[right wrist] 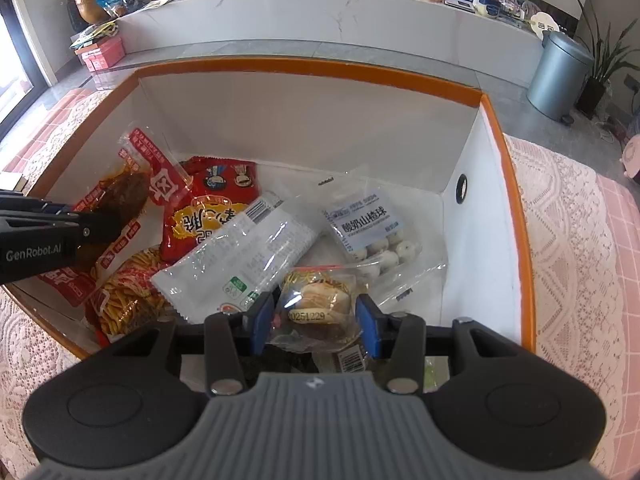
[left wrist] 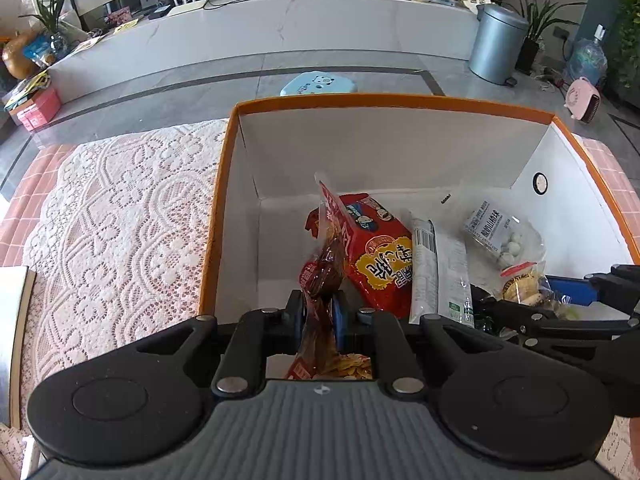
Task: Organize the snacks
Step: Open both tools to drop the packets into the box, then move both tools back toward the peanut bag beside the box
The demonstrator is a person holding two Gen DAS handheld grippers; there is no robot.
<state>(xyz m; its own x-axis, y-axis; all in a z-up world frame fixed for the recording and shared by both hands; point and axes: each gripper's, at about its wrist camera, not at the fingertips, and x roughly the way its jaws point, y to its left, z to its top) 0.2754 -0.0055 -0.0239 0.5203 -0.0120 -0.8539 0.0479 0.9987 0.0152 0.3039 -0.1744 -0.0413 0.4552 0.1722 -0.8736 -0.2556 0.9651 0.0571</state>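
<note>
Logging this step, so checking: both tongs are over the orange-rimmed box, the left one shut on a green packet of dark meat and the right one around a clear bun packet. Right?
Not quite: the meat packet in the left tongs is red and clear, not green, as the left wrist view shows. The rest holds: both tongs are over the orange-rimmed box, and the right tongs sit around the clear bun packet.

both views bright, daylight. in the right wrist view a window at the far left edge is blown out. the box has white inner walls evenly lit, with soft shadow in its left corner. specular glare on the clear snack wrappers and on the glossy floor. strong fisheye: counter edge and box rim bow, dark vignette in the frame corners. centre sharp, slight softness toward the edges. no motion blur.
</note>
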